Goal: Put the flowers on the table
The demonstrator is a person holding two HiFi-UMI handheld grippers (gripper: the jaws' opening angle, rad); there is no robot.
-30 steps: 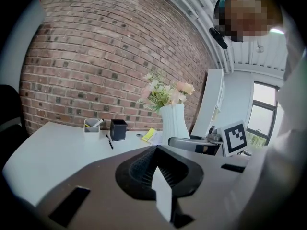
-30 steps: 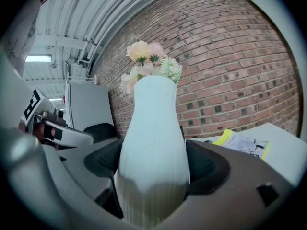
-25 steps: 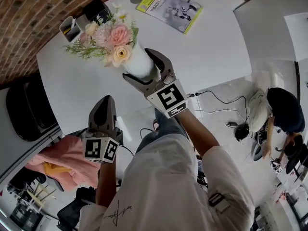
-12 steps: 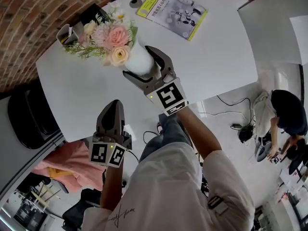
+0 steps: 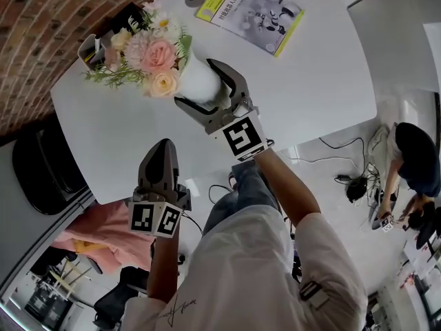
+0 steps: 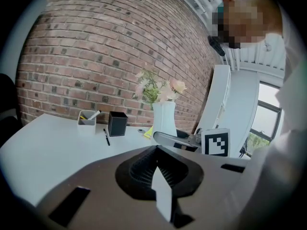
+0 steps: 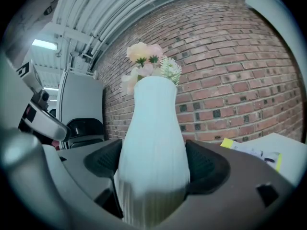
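A white ribbed vase holds pink and cream flowers. My right gripper is shut on the vase's body, over the white table. In the right gripper view the vase fills the space between the pads, with the flowers on top. Whether its base touches the table cannot be told. My left gripper is shut and empty near the table's front edge. The left gripper view shows the upright vase and the right gripper beyond its own jaws.
A yellow-edged magazine lies at the table's far side. A black box, a pencil cup and a pen sit by the brick wall. A black chair stands left; a person is on the floor at right.
My right gripper has carried the vase a little farther over the table toward the brick wall. The left gripper has barely moved.
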